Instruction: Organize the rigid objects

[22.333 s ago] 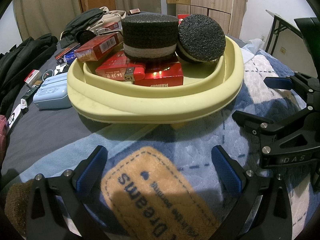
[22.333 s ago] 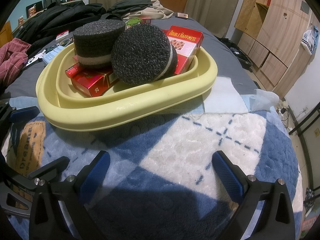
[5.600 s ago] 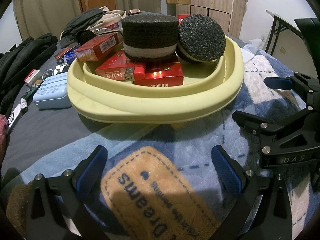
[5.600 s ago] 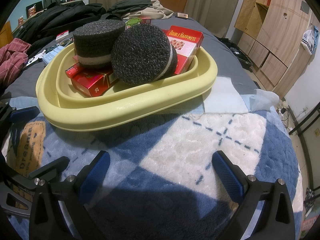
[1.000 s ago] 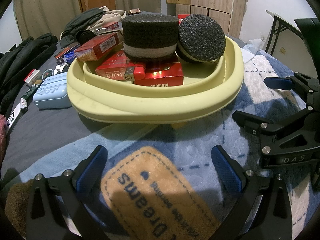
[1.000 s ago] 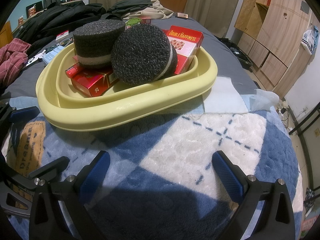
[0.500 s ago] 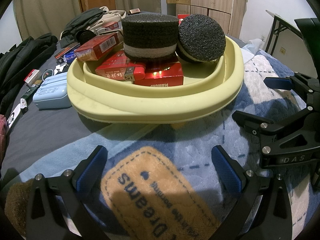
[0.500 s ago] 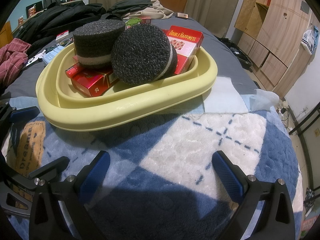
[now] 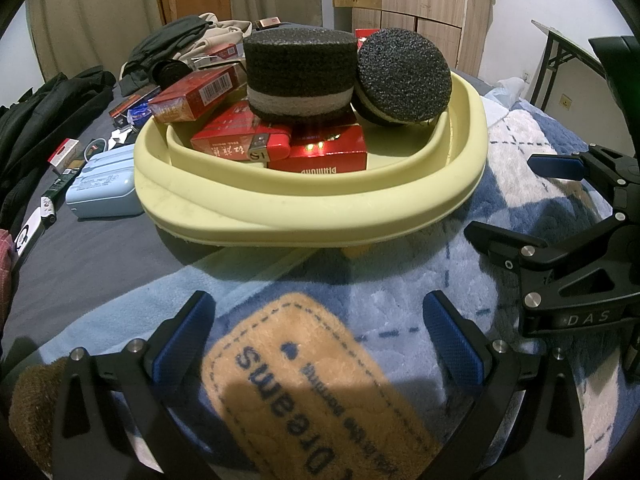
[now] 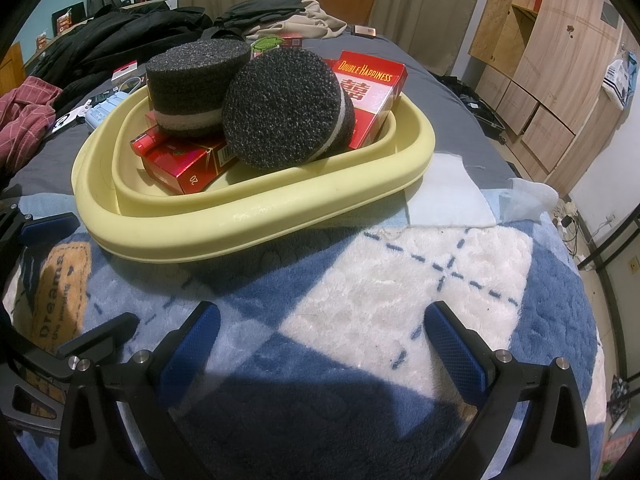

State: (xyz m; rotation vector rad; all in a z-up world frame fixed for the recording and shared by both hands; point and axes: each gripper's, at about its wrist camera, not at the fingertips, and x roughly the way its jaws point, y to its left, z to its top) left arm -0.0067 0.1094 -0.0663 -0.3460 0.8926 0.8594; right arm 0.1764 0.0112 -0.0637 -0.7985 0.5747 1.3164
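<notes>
Nothing moved since before; my 2 grippers, left [image 9: 316, 332] and right [image 10: 320, 340], rest with jaws spread; basin [image 10: 256, 216] looks packed, next I reach for the blue case [image 9: 102, 192].

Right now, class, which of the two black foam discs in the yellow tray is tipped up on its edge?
The right-hand disc, leaning with its round face towards the camera. The other disc lies flat on the red boxes.

The yellow tray [image 10: 260, 216] looks like smooth, matt plastic. In it, two black discs [image 10: 280, 116] are coarse, porous foam beside glossy red cardboard packs [image 9: 320, 152]. Under the tray lies a fluffy fleece blanket [image 10: 400, 300].
</notes>
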